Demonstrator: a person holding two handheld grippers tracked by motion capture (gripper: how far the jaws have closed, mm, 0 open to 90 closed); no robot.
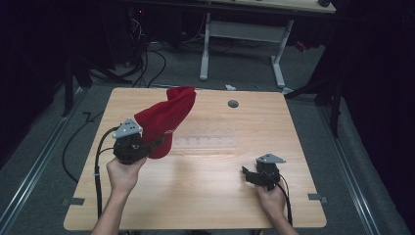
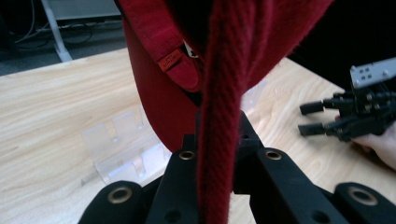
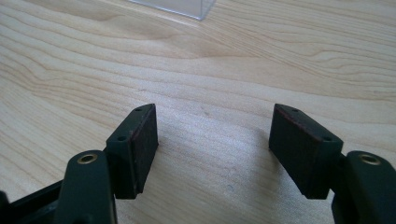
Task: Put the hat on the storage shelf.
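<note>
High view: my left gripper jaws clamp the red hat, lifted above the surface at its left side. Left gripper view: hat's knit edge pinched between my jaws, clear stand below. Right gripper view: my right gripper jaws wide, holding nothing, over bare wood.

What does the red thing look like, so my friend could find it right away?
Look at the big wooden table, then at its left side, where the left gripper is shut on a red knitted hat. It is soft and bright red and stands up tall. The nearby clear plastic rack lies flat and see-through, and the right gripper is black and open.
</note>
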